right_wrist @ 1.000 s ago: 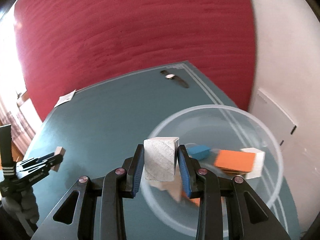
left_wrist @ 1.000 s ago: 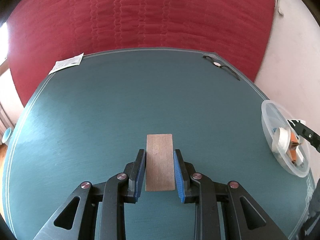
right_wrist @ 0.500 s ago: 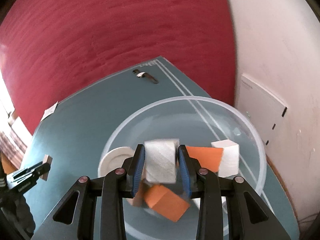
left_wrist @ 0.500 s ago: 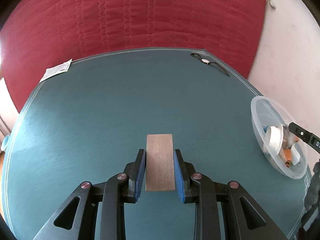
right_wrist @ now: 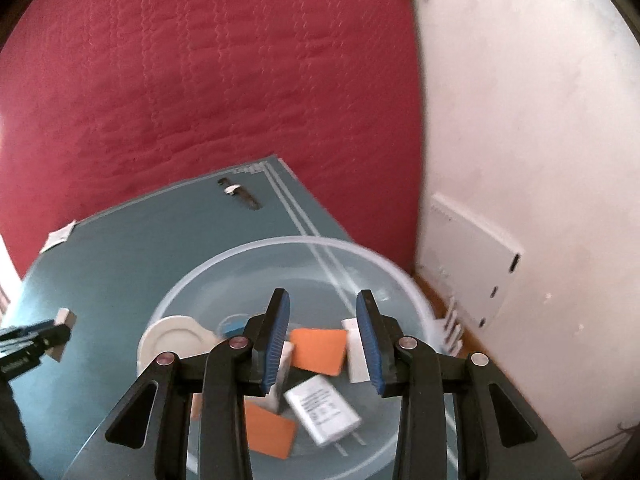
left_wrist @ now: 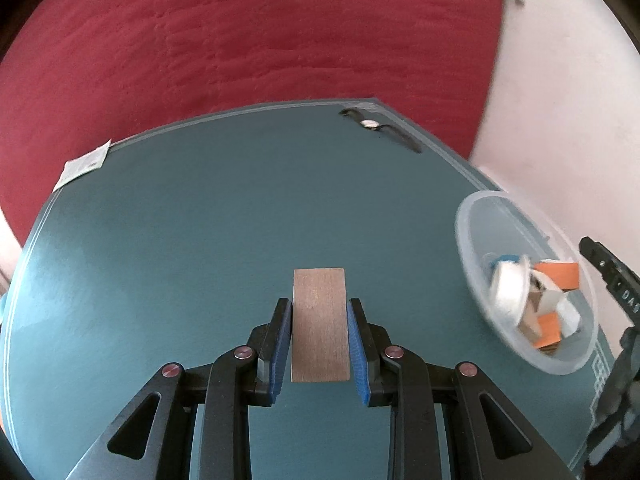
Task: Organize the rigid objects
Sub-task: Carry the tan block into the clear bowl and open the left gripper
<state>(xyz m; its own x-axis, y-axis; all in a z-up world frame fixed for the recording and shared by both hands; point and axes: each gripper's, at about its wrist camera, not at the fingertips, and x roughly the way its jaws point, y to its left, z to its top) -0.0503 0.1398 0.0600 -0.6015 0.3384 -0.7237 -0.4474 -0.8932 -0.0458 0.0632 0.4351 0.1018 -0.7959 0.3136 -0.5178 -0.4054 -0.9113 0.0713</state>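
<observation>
Brown wood, one flat rectangular block, is clamped between the blue pads of the left gripper above the teal worktop. One clear round plastic bowl is seen below the right gripper, whose jaws are apart and opening with nothing pressed between them. Inside the bowl two orange blocks, one white disc, one grey printed block and one blue piece are counted; further pale blocks are partly hidden by the fingers and blurred. One wristwatch and one paper slip lie far ahead.
</observation>
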